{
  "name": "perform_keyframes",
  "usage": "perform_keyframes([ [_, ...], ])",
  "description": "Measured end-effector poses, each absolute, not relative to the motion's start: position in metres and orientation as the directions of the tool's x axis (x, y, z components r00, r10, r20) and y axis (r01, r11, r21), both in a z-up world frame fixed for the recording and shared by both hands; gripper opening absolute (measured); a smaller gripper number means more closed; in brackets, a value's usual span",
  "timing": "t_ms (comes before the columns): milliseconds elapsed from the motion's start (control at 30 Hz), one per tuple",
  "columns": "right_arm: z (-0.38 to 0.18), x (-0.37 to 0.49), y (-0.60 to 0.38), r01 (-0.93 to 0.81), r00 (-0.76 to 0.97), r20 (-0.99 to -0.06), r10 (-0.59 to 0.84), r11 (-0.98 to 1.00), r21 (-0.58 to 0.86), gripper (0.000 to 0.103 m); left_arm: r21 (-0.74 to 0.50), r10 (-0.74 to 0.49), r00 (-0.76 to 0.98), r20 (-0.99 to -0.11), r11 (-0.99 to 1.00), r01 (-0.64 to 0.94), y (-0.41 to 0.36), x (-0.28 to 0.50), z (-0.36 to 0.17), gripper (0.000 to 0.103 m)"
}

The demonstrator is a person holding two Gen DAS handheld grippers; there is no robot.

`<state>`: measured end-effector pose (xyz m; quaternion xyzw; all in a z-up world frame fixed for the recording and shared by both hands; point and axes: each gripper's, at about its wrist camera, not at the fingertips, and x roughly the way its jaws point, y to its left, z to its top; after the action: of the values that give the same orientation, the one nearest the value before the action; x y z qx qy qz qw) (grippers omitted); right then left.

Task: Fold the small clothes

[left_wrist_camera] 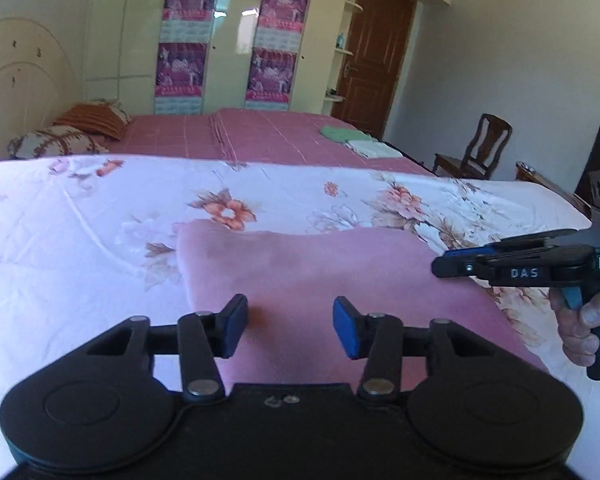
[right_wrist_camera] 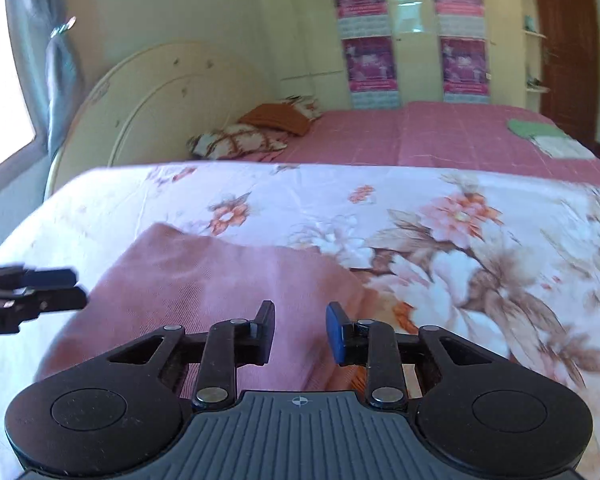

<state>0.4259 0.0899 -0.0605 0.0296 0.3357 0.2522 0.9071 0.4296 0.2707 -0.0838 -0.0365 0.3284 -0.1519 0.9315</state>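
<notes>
A pink cloth (left_wrist_camera: 308, 268) lies spread on the floral bed sheet (left_wrist_camera: 80, 232); it also shows in the right wrist view (right_wrist_camera: 220, 280). My left gripper (left_wrist_camera: 290, 326) is open and empty, held above the cloth's near part. My right gripper (right_wrist_camera: 300, 332) is open and empty above the cloth's right edge. In the left wrist view the right gripper (left_wrist_camera: 460, 266) reaches in from the right over the cloth. In the right wrist view the left gripper (right_wrist_camera: 70, 288) enters from the left.
A second bed with a pink checked cover (left_wrist_camera: 260, 136) lies beyond, with pillows (left_wrist_camera: 56, 140) at its head and folded green and white cloths (left_wrist_camera: 356, 140) at its right. A wardrobe, a brown door and a wooden chair (left_wrist_camera: 476, 152) stand behind.
</notes>
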Motion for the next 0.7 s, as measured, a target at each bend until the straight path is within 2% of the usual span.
perform_keyframes([
  [33, -0.065, 0.43, 0.096, -0.455, 0.636, -0.61, 0.472, 0.869, 0.197, 0.018, -0.165, -0.302, 0.718, -0.627, 0.952, 0.257, 0.268, 0.436, -0.09, 0.043],
  [67, -0.071, 0.435, 0.102, -0.461, 0.628, -0.634, 0.451, 0.872, 0.163, 0.017, -0.158, -0.29, 0.693, -0.66, 0.955, 0.249, 0.265, 0.441, -0.099, 0.044],
  [133, -0.092, 0.444, 0.107, -0.449, 0.619, -0.694, 0.368, 0.891, 0.072, 0.011, -0.177, -0.292, 0.695, -0.658, 0.956, 0.234, 0.265, 0.442, -0.11, 0.046],
  [300, -0.095, 0.434, 0.113, -0.472, 0.649, -0.685, 0.331, 0.881, -0.021, 0.012, -0.116, -0.241, 0.729, -0.641, 0.969, 0.217, 0.263, 0.418, -0.095, 0.046],
  [433, -0.058, 0.393, 0.094, -0.465, 0.65, -0.634, 0.42, 0.879, 0.105, 0.012, -0.123, -0.221, 0.774, -0.593, 0.975, 0.185, 0.28, 0.374, -0.079, 0.049],
  [567, -0.046, 0.331, 0.085, -0.553, 0.613, -0.622, 0.487, 0.827, 0.102, 0.012, -0.137, -0.191, 0.772, -0.606, 0.981, 0.136, 0.29, 0.335, -0.083, 0.048],
  [700, -0.055, 0.297, 0.095, -0.586, 0.612, -0.657, 0.44, 0.81, -0.002, 0.012, -0.153, -0.172, 0.744, -0.646, 0.984, 0.095, 0.29, 0.316, -0.097, 0.048],
])
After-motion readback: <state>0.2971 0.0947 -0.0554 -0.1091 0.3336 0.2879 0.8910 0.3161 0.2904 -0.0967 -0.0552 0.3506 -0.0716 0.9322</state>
